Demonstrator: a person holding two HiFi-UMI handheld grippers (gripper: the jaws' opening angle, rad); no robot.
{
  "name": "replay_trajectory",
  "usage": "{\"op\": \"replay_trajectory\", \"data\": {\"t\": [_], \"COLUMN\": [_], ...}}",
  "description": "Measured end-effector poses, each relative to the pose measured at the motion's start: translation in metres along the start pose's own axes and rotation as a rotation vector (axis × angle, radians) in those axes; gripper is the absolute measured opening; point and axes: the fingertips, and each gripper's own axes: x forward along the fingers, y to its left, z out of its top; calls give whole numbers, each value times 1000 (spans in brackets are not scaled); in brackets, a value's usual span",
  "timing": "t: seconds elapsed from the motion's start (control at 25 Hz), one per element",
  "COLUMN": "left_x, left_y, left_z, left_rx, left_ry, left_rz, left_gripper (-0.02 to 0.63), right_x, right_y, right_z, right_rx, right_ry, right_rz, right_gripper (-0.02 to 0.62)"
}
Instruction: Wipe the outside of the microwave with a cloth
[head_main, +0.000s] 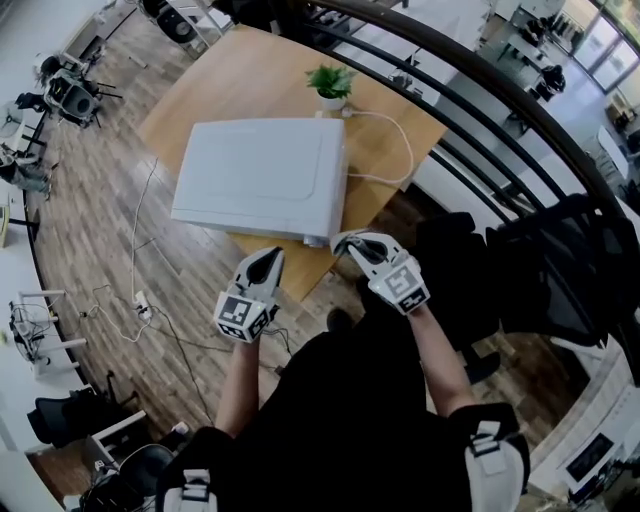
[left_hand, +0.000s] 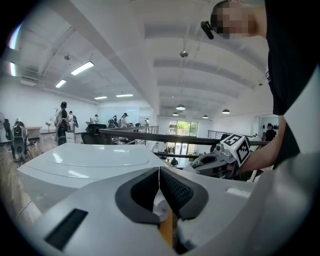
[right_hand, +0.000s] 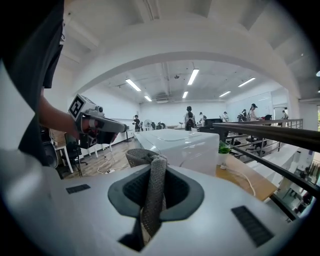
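Two grippers hover just short of the work. The right gripper pinches a grey knit cloth; the left gripper has its jaws pressed together, empty. Wiping looks not yet begun. Next, carry the cloth forward onto the white microwave, just ahead on the wooden table.

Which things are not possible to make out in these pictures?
- Microwave door and buttons: head view shows mainly its top; in the left gripper view the left gripper covers its lower part.
- Cloth: in the right gripper view the right gripper hides most of it.
- Stains on the microwave: too small anywhere.
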Motion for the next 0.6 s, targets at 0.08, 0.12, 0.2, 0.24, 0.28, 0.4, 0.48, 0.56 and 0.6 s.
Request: {"op": "replay_trajectory", "data": {"t": [0.08, 0.12, 0.2, 0.24, 0.28, 0.4, 0.48, 0.56, 0.6], "left_x": [15, 23, 39, 46, 51, 66, 75, 82, 85], "left_y": [-2, -2, 0, 2, 4, 10, 12, 13, 14], "left_z": [6, 7, 7, 6, 5, 0, -4, -7, -8], "left_rx": [-12, -8, -1, -2, -5, -23, -41, -54, -58], "left_ry": [-2, -2, 4, 8, 14, 27, 35, 44, 49], "left_rz": [15, 19, 27, 34, 42, 60, 67, 74, 77], "left_gripper": [6, 6, 6, 6, 6, 6, 6, 6, 6], "right_x": [7, 11, 22, 27, 32, 46, 53, 58, 60], "right_y": [-6, -10, -15, -16, -16, -17, -17, -18, -18], "right_z": [-1, -1, -4, -5, -6, -7, -8, -9, -8], "right_rx": [2, 7, 9, 6, 2, -4, -7, -8, -8], "right_ry": [-4, -8, -11, -9, -8, -6, -7, -8, -8], "right_rz": [43, 65, 112, 136, 158, 212, 239, 263, 273], "right_gripper": [32, 32, 32, 32, 32, 32, 32, 32, 32]}}
